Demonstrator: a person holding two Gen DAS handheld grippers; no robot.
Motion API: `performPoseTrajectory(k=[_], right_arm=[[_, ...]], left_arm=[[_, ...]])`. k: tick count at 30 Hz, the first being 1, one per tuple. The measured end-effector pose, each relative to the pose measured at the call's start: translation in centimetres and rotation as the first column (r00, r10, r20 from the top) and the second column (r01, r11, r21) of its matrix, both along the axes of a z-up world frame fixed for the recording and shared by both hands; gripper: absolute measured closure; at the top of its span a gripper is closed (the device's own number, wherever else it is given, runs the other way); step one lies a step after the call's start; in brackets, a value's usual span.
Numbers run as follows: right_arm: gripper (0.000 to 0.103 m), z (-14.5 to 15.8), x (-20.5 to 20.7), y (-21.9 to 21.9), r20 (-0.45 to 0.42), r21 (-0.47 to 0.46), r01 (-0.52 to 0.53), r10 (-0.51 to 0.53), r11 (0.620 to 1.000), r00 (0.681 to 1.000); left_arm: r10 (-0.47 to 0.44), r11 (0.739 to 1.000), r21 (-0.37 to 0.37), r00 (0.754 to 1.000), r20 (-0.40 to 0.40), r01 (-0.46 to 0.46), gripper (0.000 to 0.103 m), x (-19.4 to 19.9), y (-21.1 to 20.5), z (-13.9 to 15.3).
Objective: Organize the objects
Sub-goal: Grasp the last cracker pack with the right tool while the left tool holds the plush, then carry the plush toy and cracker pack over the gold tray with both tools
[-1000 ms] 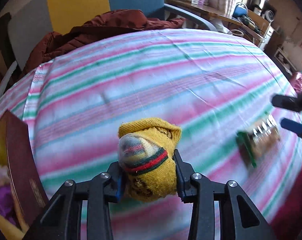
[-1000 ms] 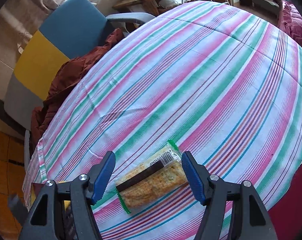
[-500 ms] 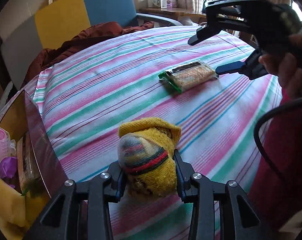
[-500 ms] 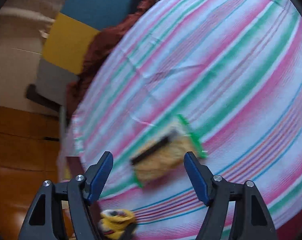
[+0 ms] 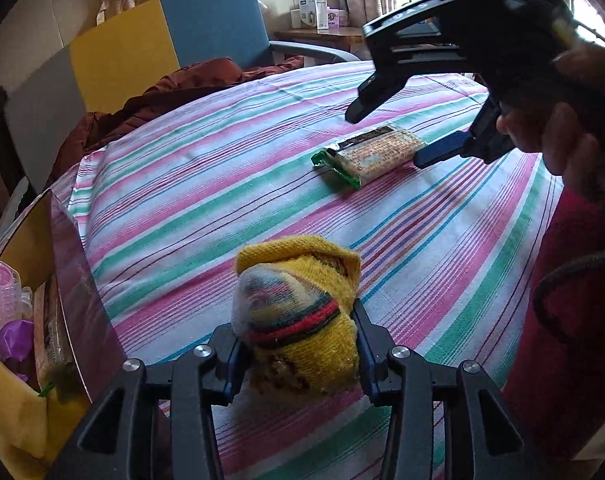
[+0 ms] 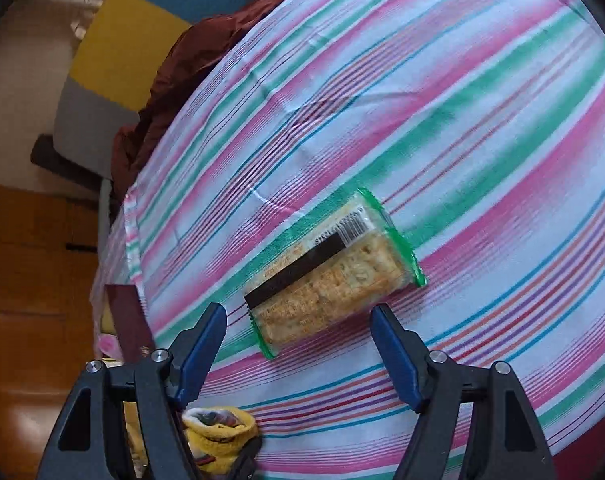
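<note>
A rolled yellow sock (image 5: 298,320) with red and green stripes sits between the pads of my left gripper (image 5: 298,340), low over the striped tablecloth (image 5: 222,200). The jaws are opening, but both pads still touch the sock. The same sock (image 6: 218,432) shows at the bottom of the right wrist view. A cracker packet (image 6: 334,276) with green ends lies flat on the cloth. My right gripper (image 6: 298,344) hovers open just in front of it, with nothing between its blue pads. From the left wrist, the packet (image 5: 372,154) lies under the right gripper (image 5: 388,136).
An open maroon box (image 5: 74,280) stands at the table's left edge, holding a pink curler (image 5: 2,292) and other items. A brown jacket (image 5: 162,100) lies on the blue, yellow and grey chair (image 5: 142,48) behind. A person's hand (image 5: 562,140) and a black cable (image 5: 562,280) are at right.
The left gripper carried the sock toward the box side, then stayed put; its pads now stand slightly wider. The right gripper opened wider and came down close over the cracker packet.
</note>
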State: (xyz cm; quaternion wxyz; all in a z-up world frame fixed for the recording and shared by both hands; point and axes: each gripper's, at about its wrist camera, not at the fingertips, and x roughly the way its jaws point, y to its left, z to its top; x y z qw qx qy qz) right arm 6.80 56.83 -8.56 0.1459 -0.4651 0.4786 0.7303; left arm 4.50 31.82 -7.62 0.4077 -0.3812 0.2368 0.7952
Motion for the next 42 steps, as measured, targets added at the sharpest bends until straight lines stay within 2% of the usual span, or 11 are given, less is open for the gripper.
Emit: performPoseTrajectory(k=[8,11,13,16,19,20,25,31,34,38,42], right_arm=[[0.026,0.3,-3.5,0.9,0.058,0.088,-0.006,0.001,0.996,0.998],[0.026,0.5,-5.2,0.3,0.043,0.157,-0.062,0.056,0.986,0.998],[0.027,0.4,-6.3,-0.9,0.093,0.220,-0.130,0.112,0.967,0.989],[0.033,0.5,-7.0,-2.2,0.151,0.321,-0.216,0.175,0.922,0.973],[0.052,0.4,-7.2,-2.8,0.207,0.387,-0.257,0.188,0.886,0.960],[0.052,0.4,-7.2,-3.0,0.225,0.409,-0.272,0.193,0.871,0.955],[0.053,0.6,-7.1,-3.4,0.241,0.426,-0.305,0.218,0.852,0.946],[0.053,0.5,-7.3,-4.3,0.306,0.504,-0.367,0.235,0.782,0.923],[0.053,0.6,-7.2,-4.3,0.302,0.504,-0.365,0.236,0.783,0.923],[0.053,1.1,-5.6,-4.0,0.283,0.505,-0.365,0.250,0.782,0.926],[0.053,1.3,-7.2,-4.9,0.266,0.523,-0.383,0.281,0.762,0.922]], left_arm=[[-0.009,1.000,0.016,1.000,-0.015,0.009,0.058,0.1,-0.1,0.0],[-0.010,1.000,0.023,1.000,-0.023,0.011,0.057,0.2,-0.3,-0.1],[-0.010,1.000,0.026,1.000,-0.029,0.010,0.056,0.3,-0.3,-0.1],[-0.004,1.000,0.027,0.999,-0.039,0.005,0.054,0.4,-0.3,-0.2],[-0.001,1.000,0.028,0.999,-0.037,0.002,0.054,0.1,-0.1,-0.2],[0.000,1.000,0.028,0.999,-0.038,0.001,0.054,0.1,-0.1,-0.2],[-0.004,0.999,0.035,0.999,-0.035,0.006,0.054,-0.1,-0.1,-0.2],[0.004,0.999,0.043,1.000,0.030,-0.005,0.063,-1.1,0.0,0.0],[0.031,0.998,0.051,0.998,0.056,-0.034,0.064,-1.4,-0.4,0.6],[0.056,0.996,0.073,0.998,0.035,-0.058,0.064,-1.2,-1.3,2.2],[0.079,0.992,0.095,0.997,-0.001,-0.079,0.064,-0.5,-2.3,4.1]])
